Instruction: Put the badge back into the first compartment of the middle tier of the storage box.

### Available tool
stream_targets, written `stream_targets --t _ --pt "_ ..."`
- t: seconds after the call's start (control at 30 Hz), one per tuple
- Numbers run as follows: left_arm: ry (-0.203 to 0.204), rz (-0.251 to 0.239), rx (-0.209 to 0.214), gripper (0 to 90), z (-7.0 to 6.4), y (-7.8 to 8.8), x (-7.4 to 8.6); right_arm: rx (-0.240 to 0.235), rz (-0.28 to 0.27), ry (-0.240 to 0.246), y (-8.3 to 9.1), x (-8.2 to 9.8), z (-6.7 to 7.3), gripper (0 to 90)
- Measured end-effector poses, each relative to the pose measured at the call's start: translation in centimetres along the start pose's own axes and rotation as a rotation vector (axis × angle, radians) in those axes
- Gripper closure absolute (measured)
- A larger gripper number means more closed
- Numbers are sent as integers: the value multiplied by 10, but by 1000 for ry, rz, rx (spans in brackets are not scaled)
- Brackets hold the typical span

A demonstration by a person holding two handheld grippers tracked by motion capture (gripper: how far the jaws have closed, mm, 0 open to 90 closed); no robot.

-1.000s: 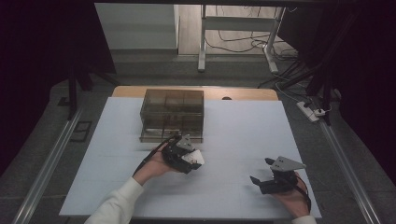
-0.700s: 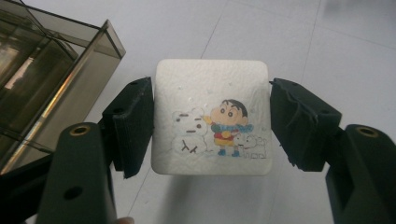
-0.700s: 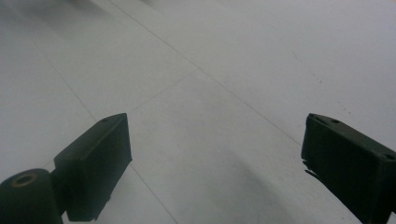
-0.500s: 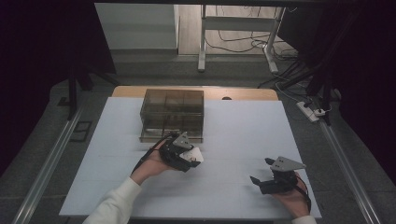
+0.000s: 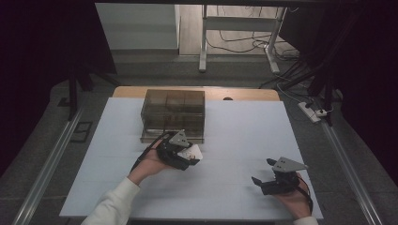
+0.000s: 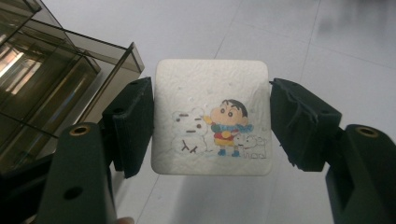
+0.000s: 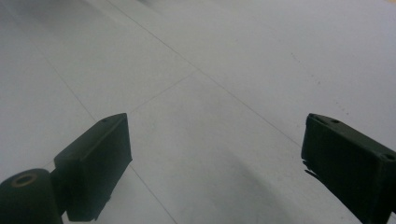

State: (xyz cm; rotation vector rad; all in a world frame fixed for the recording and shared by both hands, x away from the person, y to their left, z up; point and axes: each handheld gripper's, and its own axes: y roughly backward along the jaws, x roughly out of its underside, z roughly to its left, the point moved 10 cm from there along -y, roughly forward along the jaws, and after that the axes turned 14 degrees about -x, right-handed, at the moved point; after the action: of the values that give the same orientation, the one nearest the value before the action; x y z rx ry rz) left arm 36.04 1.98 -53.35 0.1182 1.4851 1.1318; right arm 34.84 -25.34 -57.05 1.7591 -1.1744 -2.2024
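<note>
A white square packet printed with a cartoon child, a snowman and a small dog sits between the two black pads of my left gripper, which is shut on it. From above, that gripper hovers just in front of a smoky transparent drawer box, with the packet showing white at its tip. One drawer corner of the box juts out at the left. My right gripper rests low near the table's front right, its jaws open over bare table with nothing between them.
The white table top spreads wide around both hands. A wooden strip runs along its far edge. Beyond it stand a metal frame and floor cables; a power strip lies at the right.
My left gripper has shifted slightly with the packet still in it. The right gripper has stayed where it was.
</note>
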Motion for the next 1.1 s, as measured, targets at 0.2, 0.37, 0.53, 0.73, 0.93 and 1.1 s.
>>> stream_targets --t 0.2,0.37,0.53,0.73,0.93,1.1 --pt "7 -12 -9 331 3 4 -1 0 1 1 0 0 0 82" --pt "13 -21 -18 331 7 8 -2 0 0 1 0 0 0 82" --pt "23 -31 -29 331 11 12 -3 2 5 2 0 0 0 82" --pt "31 -41 -38 331 15 16 -3 3 3 1 0 0 0 82" --pt "40 -48 -46 331 19 20 -3 3 3 1 0 0 0 82" --pt "49 -57 -56 331 24 23 -3 3 4 3 0 0 0 82"
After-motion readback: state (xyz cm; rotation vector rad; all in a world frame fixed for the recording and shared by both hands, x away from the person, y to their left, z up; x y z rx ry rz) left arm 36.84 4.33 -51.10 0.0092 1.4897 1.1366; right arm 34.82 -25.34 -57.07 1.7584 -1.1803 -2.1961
